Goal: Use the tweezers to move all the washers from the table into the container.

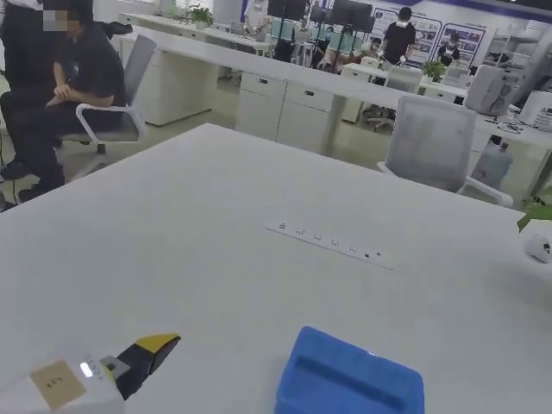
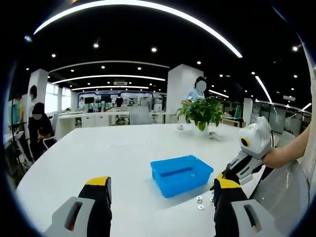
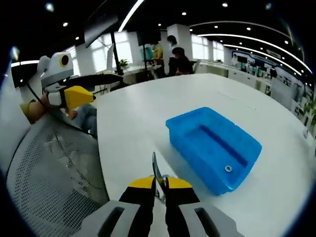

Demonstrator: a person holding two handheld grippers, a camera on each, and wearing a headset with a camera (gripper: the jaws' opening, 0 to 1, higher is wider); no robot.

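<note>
The right gripper [image 3: 159,183] clamps the tweezers [image 3: 155,168], the left gripper [image 2: 161,181] gapes empty; nip each washer [image 2: 199,199], lying just inside the left's right finger [image 2: 224,191] and judged light, stiff and slippery, across its ring.

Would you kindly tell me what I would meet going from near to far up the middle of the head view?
blue container → socket strip → grey office chair → standing person in black

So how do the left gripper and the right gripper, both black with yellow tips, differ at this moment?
The left gripper has its jaws wide apart and holds nothing; the right gripper has its jaws shut on thin metal tweezers. The left gripper looks roughly level across the table at the blue plastic container; the right gripper looks down into it, where one small metal washer lies. Both have black jaws with yellow tips.
</note>
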